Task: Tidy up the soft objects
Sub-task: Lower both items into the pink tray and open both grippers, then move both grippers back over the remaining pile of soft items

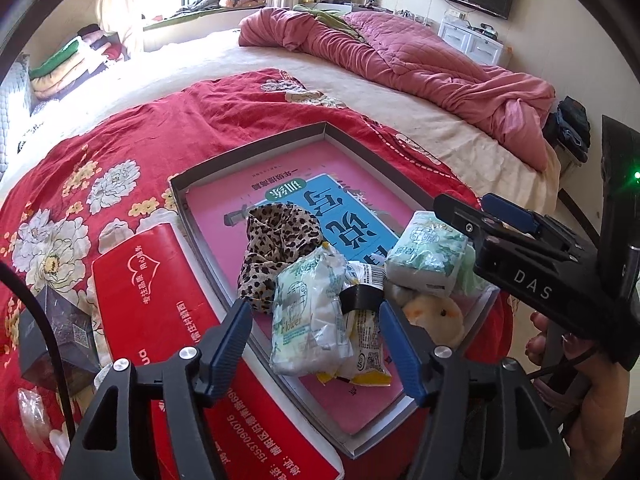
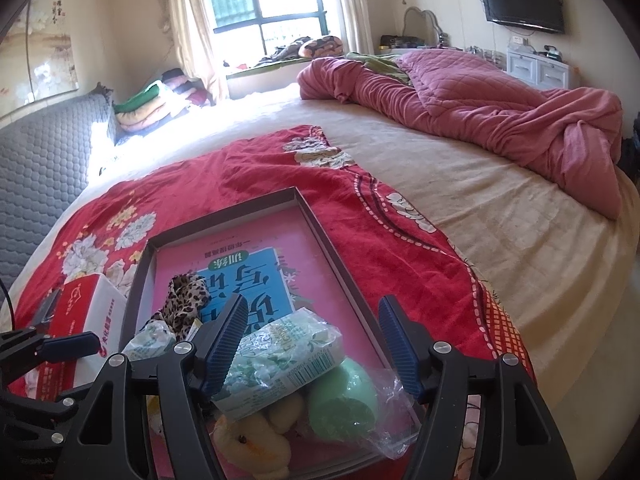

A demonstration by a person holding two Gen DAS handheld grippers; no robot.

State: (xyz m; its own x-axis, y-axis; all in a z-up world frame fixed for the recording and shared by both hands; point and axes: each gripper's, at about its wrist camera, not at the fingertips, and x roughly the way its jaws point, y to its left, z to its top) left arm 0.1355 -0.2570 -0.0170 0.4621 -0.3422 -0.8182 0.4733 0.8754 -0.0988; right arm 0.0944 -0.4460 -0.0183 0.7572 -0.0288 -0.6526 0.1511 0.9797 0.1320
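A shallow grey tray (image 1: 256,148) lies on the red flowered bedspread (image 1: 120,128), lined with a pink book (image 1: 288,176) that bears a blue panel, its long side running away toward the window. Everything below is placed from that tray.

Left of it, touching its long wall, a red carton (image 1: 160,300) lies parallel to it; further left sits a dark little box (image 1: 60,328).

Inside the tray, from left to right: one leopard-print cloth (image 1: 276,248), bunched up near the middle; one tissue pack (image 1: 308,312) with green print, its long axis running toward the near end; one yellow snack packet (image 1: 368,364) tucked beneath it; one yellow plush chick (image 1: 436,314) at the near right wall; a second tissue pack (image 1: 428,256) lying crosswise above the chick; and one green ball (image 2: 344,404) in clear plastic beside the chick. So two tissue packs, one of each other thing.

The left gripper (image 1: 316,340) hovers over the first tissue pack, jaws standing apart on either side of it, pads not pressing. The right gripper (image 2: 312,344) hangs over the second pack with jaws wide apart, its left pad close against the pack's end, the right pad clear. A hand (image 1: 592,384) shows under the right gripper.
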